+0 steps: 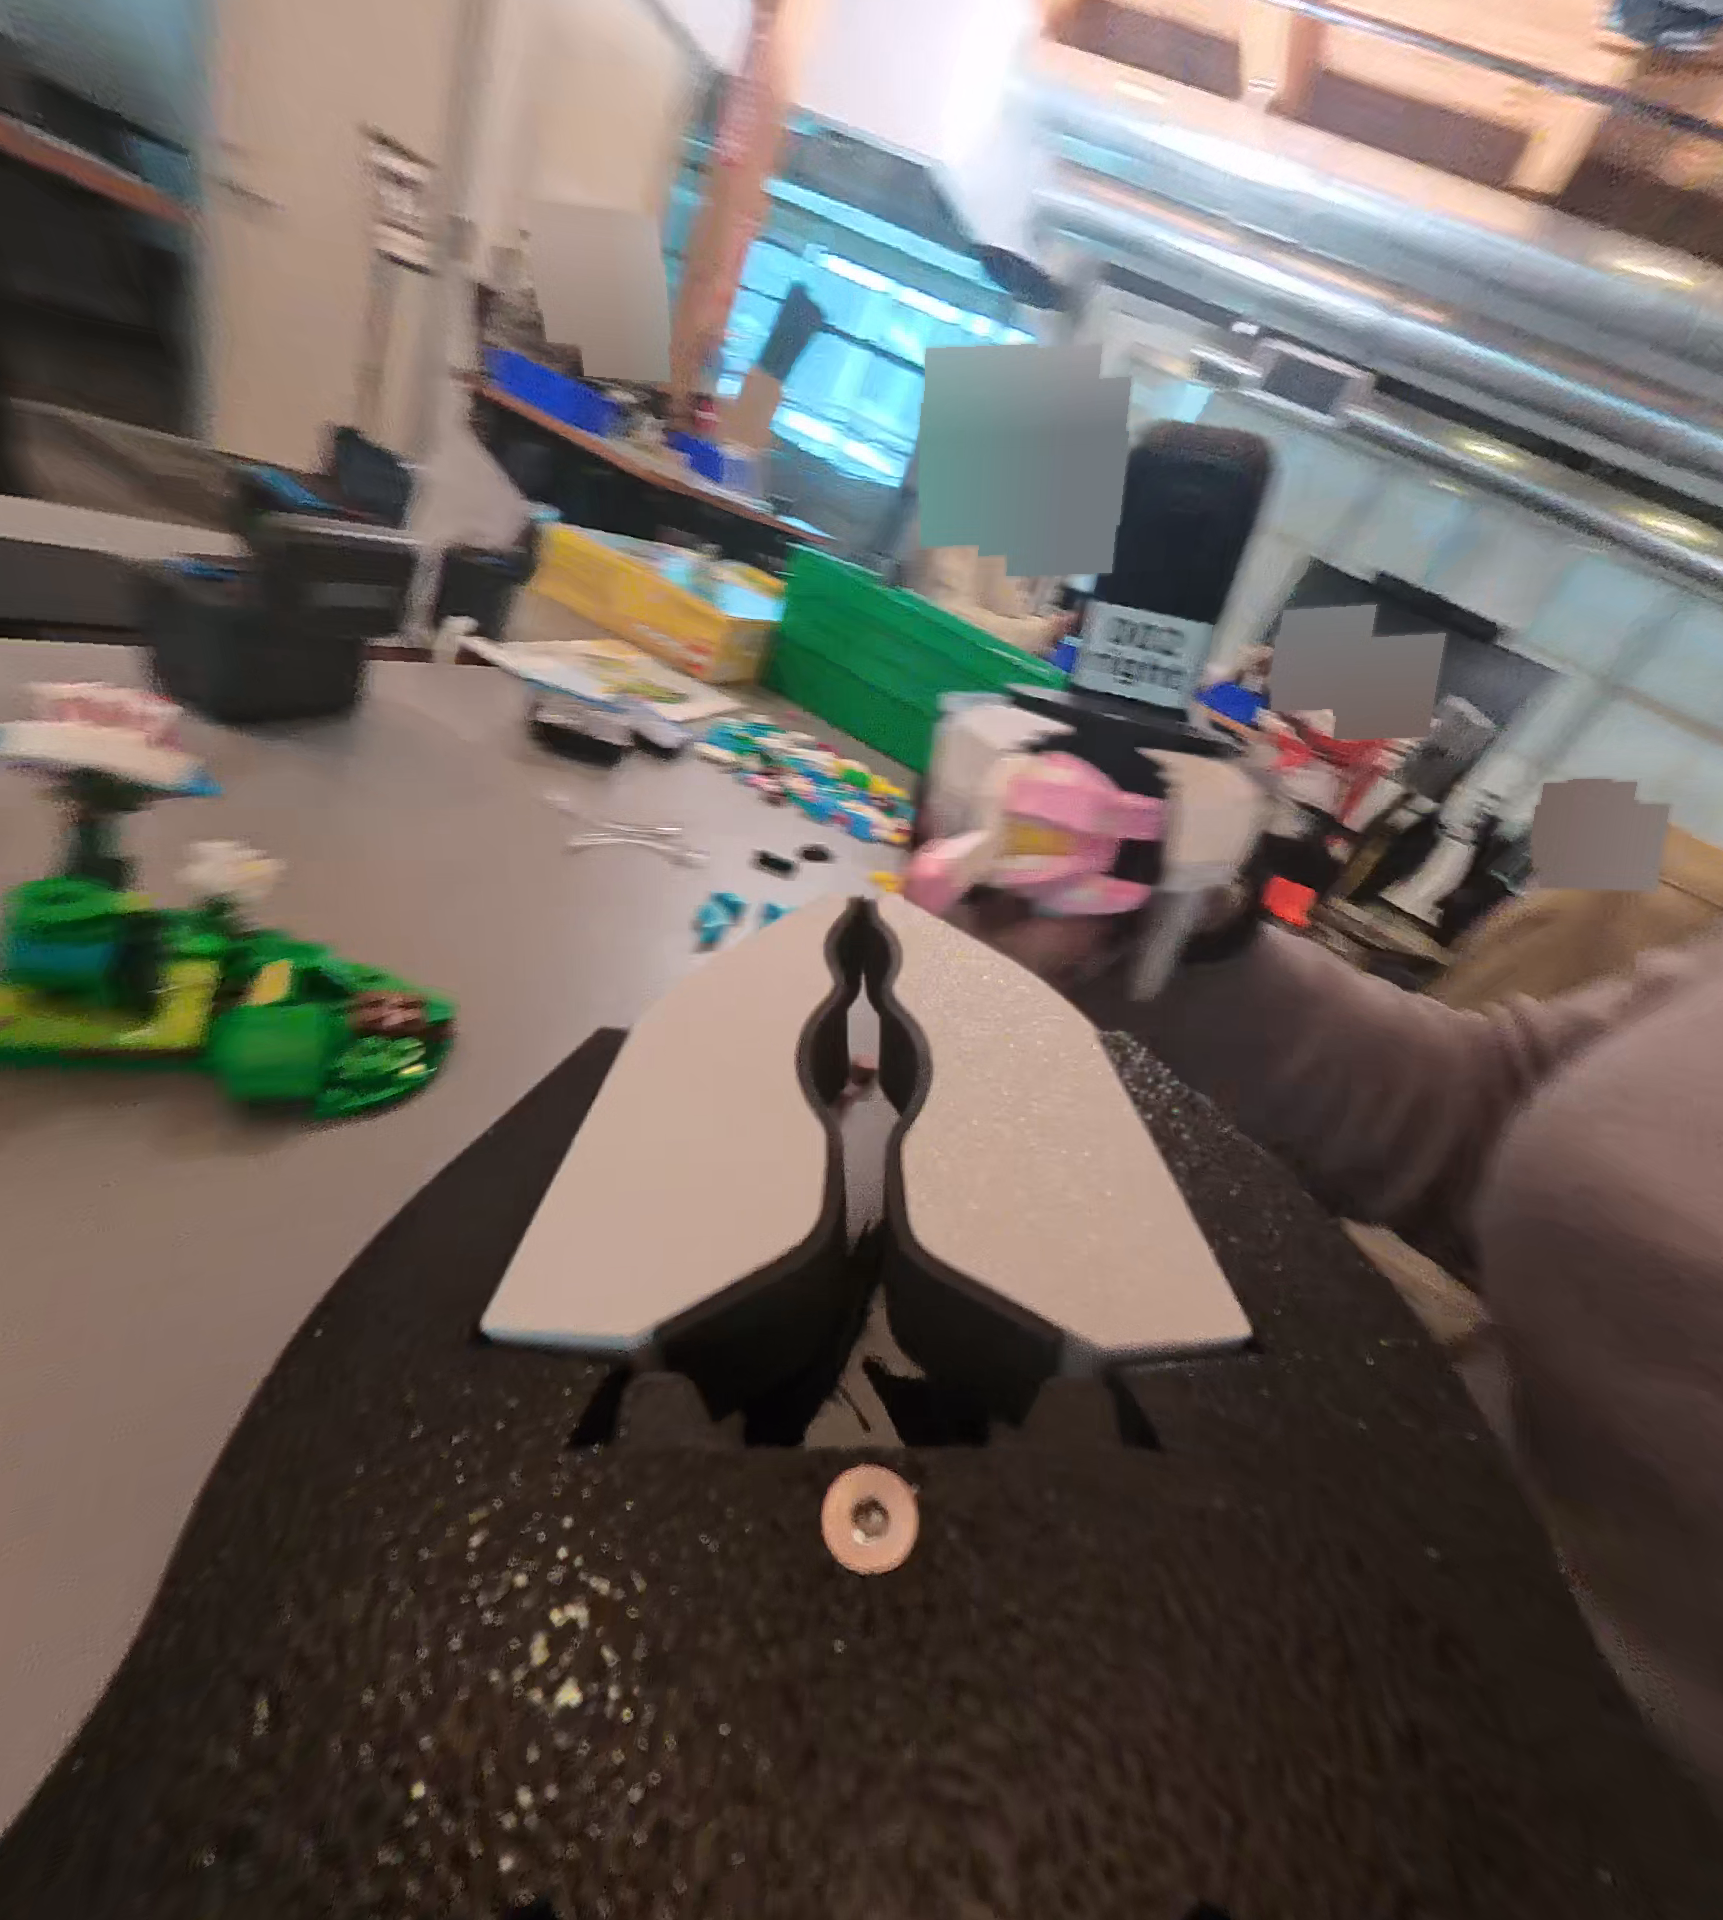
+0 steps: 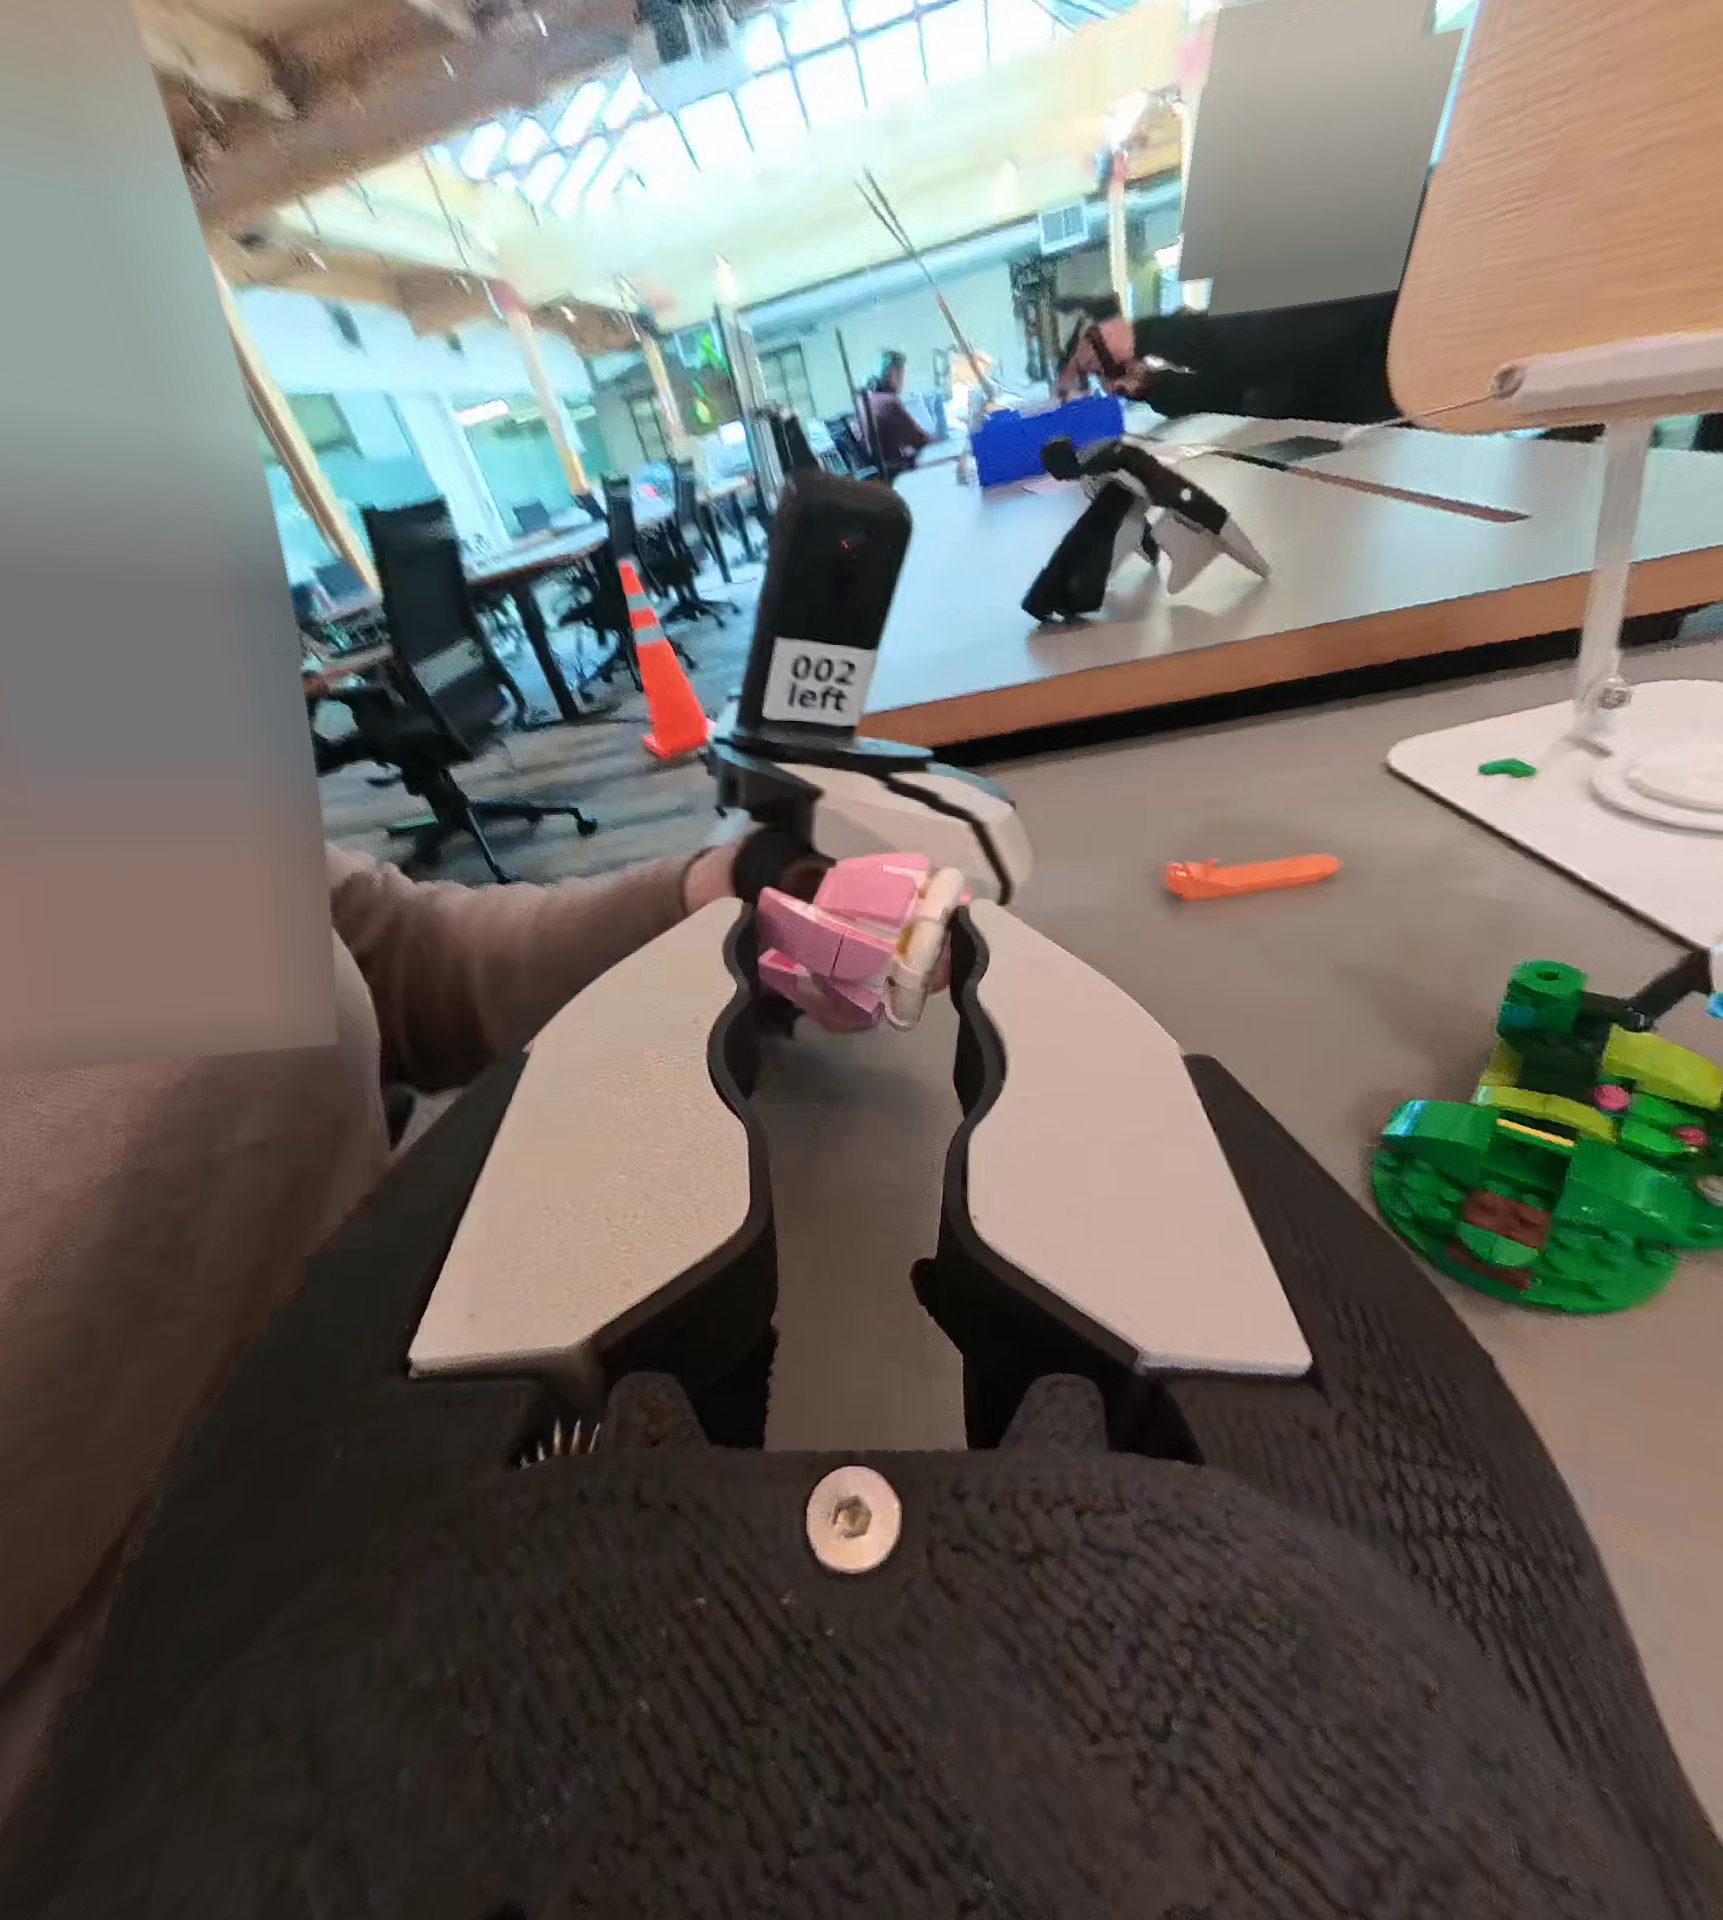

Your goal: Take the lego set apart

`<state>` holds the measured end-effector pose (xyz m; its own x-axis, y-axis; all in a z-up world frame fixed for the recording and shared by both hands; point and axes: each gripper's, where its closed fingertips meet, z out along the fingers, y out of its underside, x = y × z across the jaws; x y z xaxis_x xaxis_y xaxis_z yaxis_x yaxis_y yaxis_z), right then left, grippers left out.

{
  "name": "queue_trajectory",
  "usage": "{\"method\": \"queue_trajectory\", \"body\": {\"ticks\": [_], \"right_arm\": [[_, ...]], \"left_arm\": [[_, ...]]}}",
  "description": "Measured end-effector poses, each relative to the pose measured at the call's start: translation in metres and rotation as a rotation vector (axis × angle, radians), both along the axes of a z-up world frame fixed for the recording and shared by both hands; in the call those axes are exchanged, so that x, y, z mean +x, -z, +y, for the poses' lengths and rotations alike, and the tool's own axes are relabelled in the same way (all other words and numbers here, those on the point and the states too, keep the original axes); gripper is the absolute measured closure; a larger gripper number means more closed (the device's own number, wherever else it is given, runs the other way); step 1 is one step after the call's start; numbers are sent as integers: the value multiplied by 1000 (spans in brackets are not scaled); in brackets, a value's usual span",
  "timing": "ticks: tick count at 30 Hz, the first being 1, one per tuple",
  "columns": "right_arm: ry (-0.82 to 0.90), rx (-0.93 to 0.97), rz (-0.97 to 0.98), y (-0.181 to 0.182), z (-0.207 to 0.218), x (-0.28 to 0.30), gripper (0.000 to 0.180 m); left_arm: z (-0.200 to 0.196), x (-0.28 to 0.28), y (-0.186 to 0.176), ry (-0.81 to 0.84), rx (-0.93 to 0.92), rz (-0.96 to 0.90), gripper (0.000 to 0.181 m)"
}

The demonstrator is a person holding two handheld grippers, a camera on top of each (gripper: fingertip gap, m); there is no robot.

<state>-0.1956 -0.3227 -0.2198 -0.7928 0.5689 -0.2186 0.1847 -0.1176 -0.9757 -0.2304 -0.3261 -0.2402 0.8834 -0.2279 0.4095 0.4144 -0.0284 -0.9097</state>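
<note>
R gripper (image 2: pixel 852 940), white fingers on black body, pinches a pink-and-cream lego flower piece (image 2: pixel 852 940) at its tips, held above the grey table (image 2: pixel 1200 997) near its front edge. L gripper (image 1: pixel 862 914) is pressed together w/ nothing between the tips. Green lego base w/ stems (image 2: pixel 1574 1174) sits further in on the table. Orange plastic brick separator (image 2: pixel 1252 875) lies beyond, toward the far edge.

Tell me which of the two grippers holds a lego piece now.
The right gripper: its fingertips clamp the pink flower piece in the air. The left gripper is shut with nothing visible at its tips.
</note>
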Motion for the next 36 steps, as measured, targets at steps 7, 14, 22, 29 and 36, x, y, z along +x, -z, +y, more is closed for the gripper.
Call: {"method": "queue_trajectory", "body": {"ticks": [7, 14, 22, 29, 36], "right_arm": [[10, 65, -27, 9, -3, -2, 146], [-35, 87, -66, 14, -8, -1, 147], [128, 610, -74, 45, 2, -12, 130], [11, 848, -119, 68, -5, -8, 150], [-52, 837, -83, 63, -5, -1, 158]], "left_arm": [[-5, 13, -13, 126, 29, -10, 129], [3, 33, 4, 169, -165, 290, 159], [5, 12, 43, 5, -499, 763, 160], [5, 22, 49, 48, -511, 1000, 159], [0, 28, 49, 87, -465, 889, 140]]}}
